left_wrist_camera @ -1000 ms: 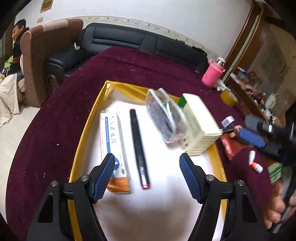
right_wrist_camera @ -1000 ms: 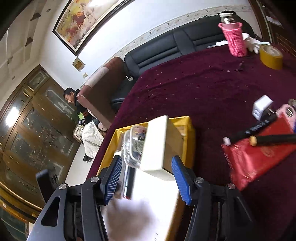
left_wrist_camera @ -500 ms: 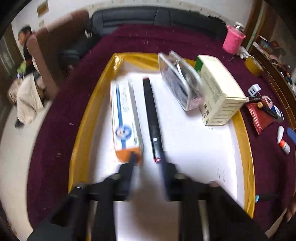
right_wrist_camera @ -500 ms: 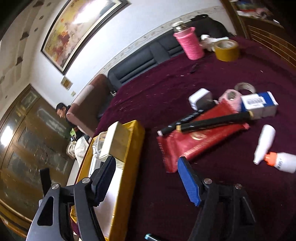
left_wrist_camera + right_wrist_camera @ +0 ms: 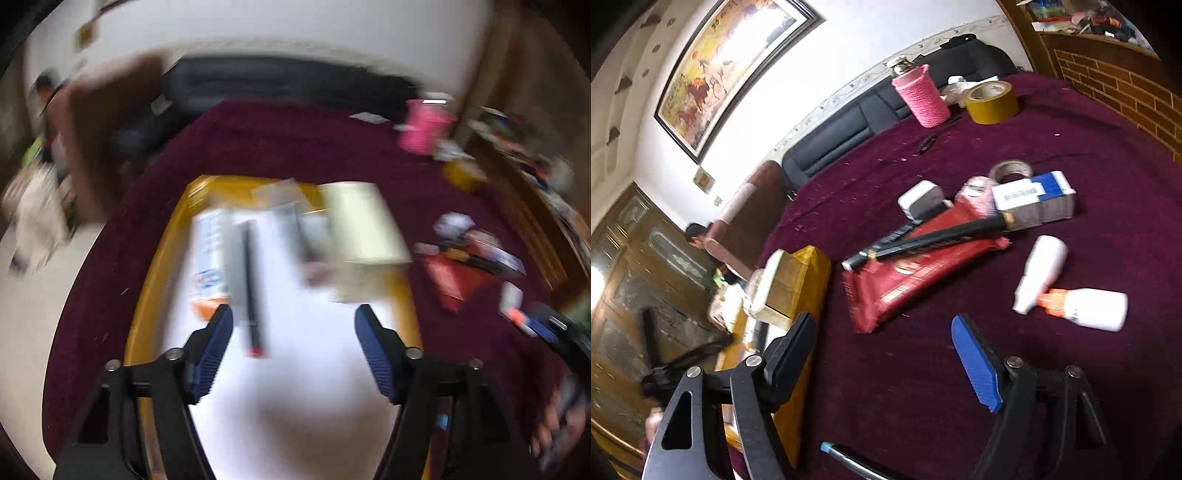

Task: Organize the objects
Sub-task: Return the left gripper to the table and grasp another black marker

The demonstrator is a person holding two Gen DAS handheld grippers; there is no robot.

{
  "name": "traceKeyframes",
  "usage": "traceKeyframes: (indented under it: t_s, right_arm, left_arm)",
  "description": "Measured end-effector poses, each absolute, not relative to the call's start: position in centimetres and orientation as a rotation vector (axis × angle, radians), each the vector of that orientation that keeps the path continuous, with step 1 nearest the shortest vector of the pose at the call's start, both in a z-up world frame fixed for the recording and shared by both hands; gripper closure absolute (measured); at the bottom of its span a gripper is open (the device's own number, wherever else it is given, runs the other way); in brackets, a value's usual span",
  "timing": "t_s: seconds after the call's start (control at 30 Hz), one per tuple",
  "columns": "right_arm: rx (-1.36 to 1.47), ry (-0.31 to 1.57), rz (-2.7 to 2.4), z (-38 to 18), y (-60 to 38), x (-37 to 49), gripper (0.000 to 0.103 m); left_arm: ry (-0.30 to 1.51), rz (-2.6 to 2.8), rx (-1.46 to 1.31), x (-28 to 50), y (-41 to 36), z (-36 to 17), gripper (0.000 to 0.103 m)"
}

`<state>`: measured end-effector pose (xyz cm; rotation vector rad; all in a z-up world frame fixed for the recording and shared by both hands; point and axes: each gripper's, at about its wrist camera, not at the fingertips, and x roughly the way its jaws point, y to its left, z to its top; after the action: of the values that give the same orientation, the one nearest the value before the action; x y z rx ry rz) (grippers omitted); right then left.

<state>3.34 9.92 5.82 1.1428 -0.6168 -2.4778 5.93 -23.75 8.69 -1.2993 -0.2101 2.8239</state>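
Observation:
The left wrist view is blurred by motion. A yellow-rimmed white tray (image 5: 147, 280) holds a blue-and-white tube box (image 5: 210, 258), a black marker (image 5: 251, 288), a clear case (image 5: 291, 221) and a cream box (image 5: 362, 225). My left gripper (image 5: 293, 347) is open and empty above the tray's near half. My right gripper (image 5: 882, 350) is open and empty over the maroon cloth, just short of a red packet (image 5: 912, 277) with two black pens (image 5: 934, 236) lying on it. The tray's edge (image 5: 809, 280) is at its left.
Right of the tray lie a white charger (image 5: 919, 197), a blue-and-white box (image 5: 1034, 199), tape rolls (image 5: 1010, 170), a white bottle (image 5: 1039, 273), a glue bottle (image 5: 1086, 308) and a blue-tipped pen (image 5: 846, 458). A pink flask (image 5: 921, 96) and yellow tape (image 5: 991, 98) stand far back.
My left gripper has shut, then opened wide again, and its camera has swung. My right gripper has moved right, away from the tray and over the loose items on the cloth.

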Motion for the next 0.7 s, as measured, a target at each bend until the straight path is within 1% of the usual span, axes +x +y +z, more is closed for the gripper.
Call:
traceKeyframes:
  t_s: [0.07,0.1,0.13,0.27,0.33,0.43,0.47,0.53,0.57,0.6,0.63,0.7]
  right_arm:
    - [1.173,-0.617,-2.497,4.9,10.9,3.7,0.022]
    - [1.186,-0.633,-2.500,4.4,11.4,3.7,0.022]
    - [1.199,-0.658,-2.498,4.0,11.9,3.7,0.022]
    - [1.220,-0.749,-2.505,3.2,13.8,4.0,0.022]
    - [1.213,-0.762,-2.525,3.5,14.6,4.2,0.022]
    - [1.206,-0.777,-2.548,3.6,15.8,4.6,0.021]
    - [1.206,-0.789,-2.553,3.5,16.2,4.8,0.021]
    - [1.213,-0.805,-2.555,3.4,16.7,4.9,0.021]
    - [1.218,-0.814,-2.554,3.2,16.9,5.0,0.021]
    - [1.224,-0.824,-2.550,3.0,17.2,5.1,0.021]
    - [1.228,-0.835,-2.547,2.9,17.4,5.2,0.021]
    - [1.227,-0.848,-2.543,2.8,17.7,5.2,0.021]
  left_arm:
    - [-0.043,2.749,-1.143,8.2,-19.8,9.8,0.025]
    - [0.055,2.705,-1.088,8.9,-17.6,10.0,0.025]
    - [0.193,2.636,-1.031,10.0,-14.9,9.9,0.025]
    - [0.601,2.396,-0.881,13.2,-6.2,7.5,0.025]
    - [0.721,2.296,-0.885,13.8,-3.3,5.5,0.025]
    - [0.785,2.221,-0.948,13.3,-0.8,3.0,0.026]
    - [0.792,2.213,-0.970,12.9,-0.5,2.4,0.030]
    - [0.827,2.208,-1.028,11.5,0.3,1.1,0.046]
    - [0.854,2.210,-1.060,11.3,0.7,0.5,0.066]
    - [0.877,2.213,-1.094,10.9,0.8,-0.1,0.094]
    - [0.887,2.201,-1.158,10.8,0.9,-0.9,0.103]
    - [0.882,2.185,-1.188,11.4,0.7,-1.5,0.103]
